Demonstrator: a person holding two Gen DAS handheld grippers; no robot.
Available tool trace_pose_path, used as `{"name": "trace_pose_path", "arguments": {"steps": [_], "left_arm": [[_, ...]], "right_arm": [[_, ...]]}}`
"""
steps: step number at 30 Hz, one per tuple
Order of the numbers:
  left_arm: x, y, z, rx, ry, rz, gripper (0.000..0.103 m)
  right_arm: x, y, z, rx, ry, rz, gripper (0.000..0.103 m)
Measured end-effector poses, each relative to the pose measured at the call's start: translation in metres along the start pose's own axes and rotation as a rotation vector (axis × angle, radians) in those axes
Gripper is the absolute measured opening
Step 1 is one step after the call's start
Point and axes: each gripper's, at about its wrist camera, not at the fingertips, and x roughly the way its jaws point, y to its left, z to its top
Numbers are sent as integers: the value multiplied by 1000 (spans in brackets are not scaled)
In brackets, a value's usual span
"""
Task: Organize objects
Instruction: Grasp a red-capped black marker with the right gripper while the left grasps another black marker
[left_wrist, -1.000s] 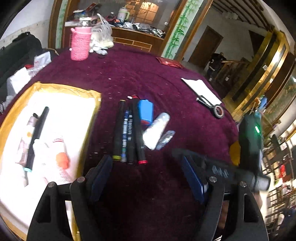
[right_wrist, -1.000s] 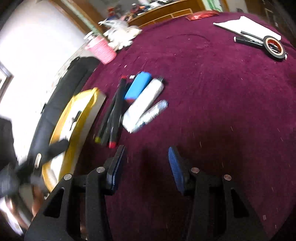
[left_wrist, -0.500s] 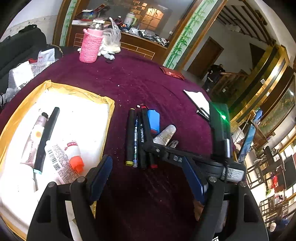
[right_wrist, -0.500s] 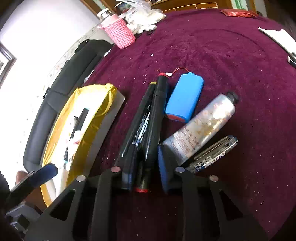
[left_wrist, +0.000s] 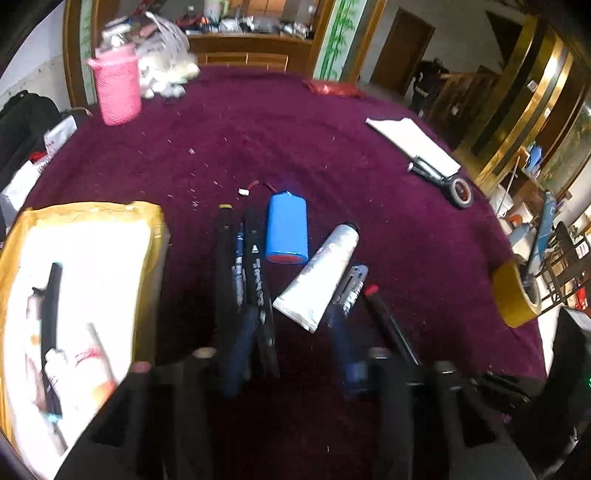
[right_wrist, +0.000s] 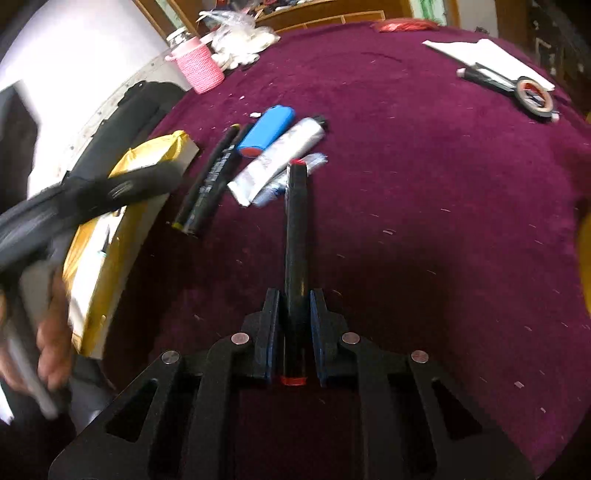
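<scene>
R wrist view: right tool (right_wrist: 293, 332) pinches a black marker (right_wrist: 295, 236) w/ red ends, lifted over the worktop (right_wrist: 424, 206). L view only: tray (left_wrist: 146, 236) contents, left tool (left_wrist: 291, 373) spread wide, blurred. Print on tube (left_wrist: 319, 275) & pens (left_wrist: 240, 266) unreadable.

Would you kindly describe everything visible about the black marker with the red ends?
The black marker is a long, slim pen, plastic by its look, with a red tip at each end. The right tool is shut on its near part, both pads pressed to its sides, with the near red end sticking out behind them. It points straight ahead along the fingers. Its far end overlaps the silver pen in the picture; contact is unclear.
</scene>
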Motion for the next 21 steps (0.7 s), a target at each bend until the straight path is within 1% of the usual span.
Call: {"name": "trace_pose_path", "arguments": {"steps": [1, 3, 5, 6, 7, 8, 9, 10, 12, 13, 15, 17, 20, 21], "left_arm": [[5, 0, 1, 2, 12, 12, 33], [13, -3, 2, 27, 20, 62, 33], [22, -2, 2, 23, 51, 88, 31], [26, 0, 2, 19, 62, 104, 27], [29, 2, 3, 7, 71, 112, 26], [32, 5, 3, -9, 83, 102, 25], [34, 5, 3, -3, 82, 97, 23], [35, 3, 2, 14, 75, 110, 17], [35, 4, -1, 22, 77, 124, 16], [34, 4, -4, 27, 94, 127, 15], [24, 3, -16, 40, 117, 119, 15], [12, 1, -36, 38, 154, 98, 15], [-2, -4, -58, 29, 190, 18, 17], [-3, -5, -61, 25, 194, 17, 17]], "right_arm": [[-3, -3, -2, 6, -10, -6, 15], [-3, -8, -1, 22, -12, 12, 15], [-3, -10, -2, 28, -15, 20, 15], [-3, -10, -2, 22, -19, 20, 15], [-3, -8, -1, 13, -21, 14, 15], [-2, -4, -1, 6, -21, 7, 15], [-2, -3, -1, 1, -20, 4, 15], [-1, -2, -1, -2, -19, 4, 15], [0, -1, -1, -4, -21, 7, 15], [0, -2, -1, -3, -24, 12, 15], [-1, -5, -3, 7, -27, 26, 16], [0, -8, -1, 24, -21, 39, 16], [1, -9, 1, 31, -14, 55, 18], [1, -9, 3, 32, -14, 56, 21]]}}
